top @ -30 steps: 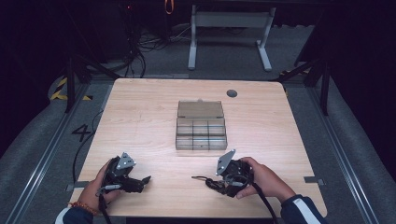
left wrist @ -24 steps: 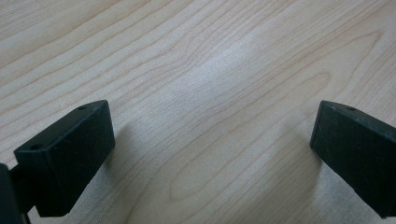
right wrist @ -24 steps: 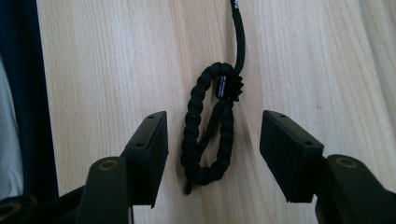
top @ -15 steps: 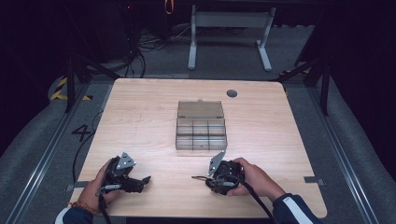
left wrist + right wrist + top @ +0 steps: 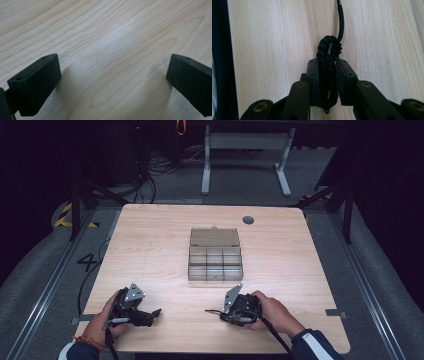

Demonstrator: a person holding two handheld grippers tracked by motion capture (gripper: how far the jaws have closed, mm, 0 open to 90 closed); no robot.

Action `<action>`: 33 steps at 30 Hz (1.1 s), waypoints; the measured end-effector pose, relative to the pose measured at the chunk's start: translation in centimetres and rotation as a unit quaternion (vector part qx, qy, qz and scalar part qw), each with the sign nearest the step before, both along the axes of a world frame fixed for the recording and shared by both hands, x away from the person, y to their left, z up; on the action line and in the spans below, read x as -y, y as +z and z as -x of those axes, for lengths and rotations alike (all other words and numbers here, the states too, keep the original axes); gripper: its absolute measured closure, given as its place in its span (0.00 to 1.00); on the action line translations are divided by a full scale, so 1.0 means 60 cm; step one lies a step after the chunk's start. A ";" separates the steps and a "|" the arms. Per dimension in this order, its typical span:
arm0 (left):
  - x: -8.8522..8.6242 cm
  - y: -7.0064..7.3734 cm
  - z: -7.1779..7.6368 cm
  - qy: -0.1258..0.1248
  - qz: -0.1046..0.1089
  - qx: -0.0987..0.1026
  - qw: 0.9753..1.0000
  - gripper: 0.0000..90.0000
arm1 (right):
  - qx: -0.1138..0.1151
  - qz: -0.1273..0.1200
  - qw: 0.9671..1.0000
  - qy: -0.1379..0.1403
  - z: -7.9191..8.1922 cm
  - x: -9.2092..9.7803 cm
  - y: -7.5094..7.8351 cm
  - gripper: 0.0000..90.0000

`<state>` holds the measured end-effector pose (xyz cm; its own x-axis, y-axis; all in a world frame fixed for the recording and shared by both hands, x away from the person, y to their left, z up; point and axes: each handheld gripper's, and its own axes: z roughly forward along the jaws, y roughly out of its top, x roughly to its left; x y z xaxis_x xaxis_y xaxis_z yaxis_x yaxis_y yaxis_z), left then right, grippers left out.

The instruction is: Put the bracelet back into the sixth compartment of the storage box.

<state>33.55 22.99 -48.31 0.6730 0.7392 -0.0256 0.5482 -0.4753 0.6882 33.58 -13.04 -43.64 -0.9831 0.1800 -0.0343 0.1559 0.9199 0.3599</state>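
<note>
1. compared to a second ago, the right gripper (image 5: 223,312) has slid a bit left and slightly nearer the person along the front of the table, and its grey plate now tilts more upright. the left gripper (image 5: 152,312) looks like it hasn't budged.
2. right gripper's jaws are squeezed in on a black braided cord (image 5: 327,62) that's looped or knotted into a thick bundle, with one strand running off up the light wood-grain table (image 5: 150,245) in its own view.
3. in the high view that cord (image 5: 212,311) is just a thin dark bit poking out left of the right gripper, lying on the tabletop.
4. left gripper's jaws are spread wide with nothing but bare wood between them (image 5: 113,72).
5. a clear plastic compartment box with its lid flipped open (image 5: 215,255) sits mid-table, well apart from both grippers.
6. both hands rest near the front edge.
</note>
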 end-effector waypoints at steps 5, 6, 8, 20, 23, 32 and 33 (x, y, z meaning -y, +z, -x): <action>0.000 0.000 0.000 0.000 0.000 0.000 1.000 0.00 | 0.003 0.005 1.000 0.005 0.004 0.000 0.001 0.84; 0.000 0.000 0.000 0.000 0.000 0.000 1.000 0.00 | 0.005 0.006 1.000 0.007 0.004 0.001 0.001 0.84; 0.000 0.000 0.000 -0.001 0.000 0.000 1.000 0.00 | 0.004 0.007 1.000 0.009 0.005 0.002 0.001 0.84; -0.002 0.000 -0.001 -0.008 -0.001 -0.001 1.000 0.00 | 0.011 -0.007 1.000 -0.002 -0.001 0.025 0.018 0.84; -0.003 0.000 -0.001 -0.007 -0.002 0.000 1.000 0.00 | 0.013 -0.013 1.000 -0.009 -0.002 0.031 0.022 0.84; -0.003 0.000 0.001 0.000 0.000 -0.002 1.000 0.00 | 0.023 -0.025 0.999 -0.018 -0.010 0.055 0.037 0.84; -0.003 0.000 0.001 0.000 0.000 -0.002 1.000 0.00 | 0.026 -0.028 0.999 -0.021 -0.011 0.057 0.039 0.84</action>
